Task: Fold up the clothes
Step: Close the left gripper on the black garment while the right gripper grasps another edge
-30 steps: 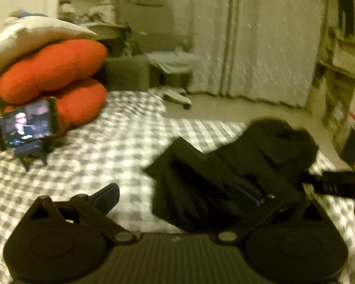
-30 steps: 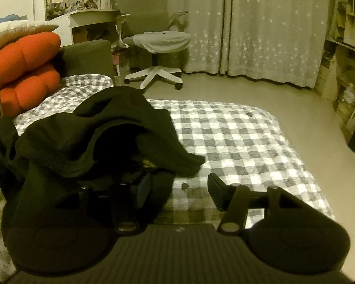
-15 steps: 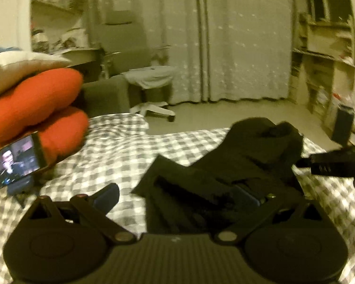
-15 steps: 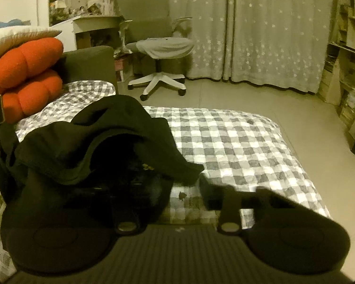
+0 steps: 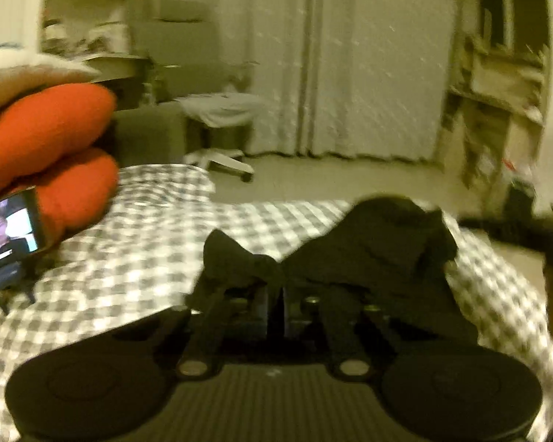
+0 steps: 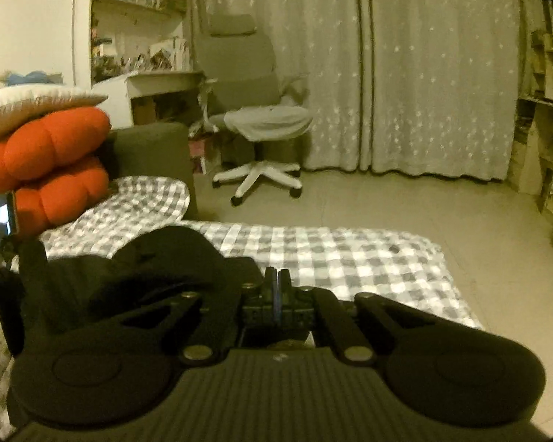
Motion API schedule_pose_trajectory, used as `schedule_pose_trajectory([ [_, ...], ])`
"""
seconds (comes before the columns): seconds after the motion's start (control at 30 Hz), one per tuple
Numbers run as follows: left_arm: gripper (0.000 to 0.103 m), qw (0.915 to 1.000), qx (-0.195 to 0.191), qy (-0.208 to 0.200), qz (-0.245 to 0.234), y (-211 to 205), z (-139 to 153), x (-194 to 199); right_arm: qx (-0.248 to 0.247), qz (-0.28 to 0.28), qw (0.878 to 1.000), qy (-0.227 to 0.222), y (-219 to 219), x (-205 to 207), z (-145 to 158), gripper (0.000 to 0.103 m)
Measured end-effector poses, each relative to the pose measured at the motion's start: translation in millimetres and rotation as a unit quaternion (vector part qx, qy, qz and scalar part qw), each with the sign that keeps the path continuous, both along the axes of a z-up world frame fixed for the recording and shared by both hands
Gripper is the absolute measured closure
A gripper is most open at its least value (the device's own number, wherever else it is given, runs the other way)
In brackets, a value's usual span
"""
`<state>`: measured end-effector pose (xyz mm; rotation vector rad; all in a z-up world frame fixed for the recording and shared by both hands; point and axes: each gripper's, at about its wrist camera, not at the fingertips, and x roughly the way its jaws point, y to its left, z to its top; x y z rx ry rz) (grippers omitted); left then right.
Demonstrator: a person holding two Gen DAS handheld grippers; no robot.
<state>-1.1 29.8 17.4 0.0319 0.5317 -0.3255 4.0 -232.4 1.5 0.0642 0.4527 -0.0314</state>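
**Bedroom, checked bed, one black garment, two grippers**

Bedroom setting: grey-and-white checked bedspread (image 6: 350,254), pale starred curtains (image 6: 424,73) behind, white office chair (image 6: 265,136) on the bare floor.

Item 1: black garment (image 5: 379,246), bunched in a loose heap on the bedspread, lying between the two grippers; in the right wrist view it sits to the left (image 6: 158,258).

Item 2: left gripper (image 5: 275,304), fingers drawn together with a fold of the black garment pinched between them.

Item 3: right gripper (image 6: 275,287), fingers pressed together at the garment's right edge; whether cloth is caught between them cannot be told.

Item 4: orange cushions (image 6: 51,162), stacked at the head of the bed under a white pillow (image 6: 29,103).

Item 5: phone (image 5: 9,230), screen lit, propped beside the cushions.
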Motion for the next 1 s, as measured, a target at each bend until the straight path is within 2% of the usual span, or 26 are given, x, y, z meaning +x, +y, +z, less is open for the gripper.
schedule_pose_trajectory([
  [0.03, 0.097, 0.9999, 0.0, -0.001, 0.011, 4, 0, 0, 0.001, 0.005, 1.0, 0.007, 1, 0, -1, 0.103],
  [0.1, 0.097, 0.9995, 0.003, -0.001, 0.03, 9, -1, 1, 0.006, 0.01, 1.0, 0.018, 0, -1, -3, 0.092],
  [0.27, 0.097, 0.9946, 0.046, 0.004, 0.093, 18, -3, 3, 0.02, 0.006, 0.999, 0.028, -12, -11, -2, 0.088],
  [0.37, 0.097, 0.9896, 0.063, 0.015, 0.128, 24, -6, 6, 0.02, -0.003, 0.999, 0.042, -18, -14, -5, 0.067],
  [0.43, 0.097, 0.9875, 0.067, 0.024, 0.141, 25, -8, 7, 0.012, 0.004, 0.999, 0.048, -14, -13, -7, 0.067],
  [0.53, 0.097, 0.9883, 0.086, 0.023, 0.124, 17, -12, 5, -0.008, 0.032, 0.998, 0.053, -2, -11, -9, 0.067],
  [0.63, 0.091, 0.99, 0.076, 0.027, 0.116, 20, -10, 5, -0.053, 0.059, 0.996, 0.038, 16, -10, -9, 0.066],
  [0.67, 0.078, 0.9905, 0.069, 0.029, 0.115, 23, -10, 6, -0.066, 0.065, 0.995, 0.03, 20, -11, -8, 0.064],
  [0.7, 0.058, 0.9911, 0.063, 0.034, 0.112, 24, -10, 7, -0.069, 0.069, 0.995, 0.023, 21, -10, -8, 0.061],
  [0.73, 0.048, 0.9917, 0.057, 0.038, 0.109, 24, -11, 7, -0.072, 0.073, 0.995, 0.018, 21, -9, -8, 0.059],
  [0.77, 0.031, 0.9922, 0.054, 0.042, 0.104, 24, -12, 7, -0.075, 0.075, 0.994, 0.015, 21, -7, -9, 0.059],
  [0.8, 0.025, 0.9926, 0.056, 0.04, 0.099, 22, -12, 5, -0.08, 0.074, 0.994, 0.016, 21, -4, -10, 0.059],
  [0.87, 0.02, 0.9925, 0.074, 0.029, 0.092, 16, -13, 4, -0.089, 0.07, 0.993, 0.022, 21, 3, -13, 0.059],
  [0.97, 0.018, 0.9918, 0.096, 0.02, 0.082, 10, -15, 6, -0.092, 0.073, 0.993, 0.031, 22, 10, -19, 0.06],
  [1.0, 0.018, 0.9921, 0.096, 0.021, 0.078, 9, -16, 7, -0.093, 0.076, 0.992, 0.032, 23, 12, -20, 0.07],
])
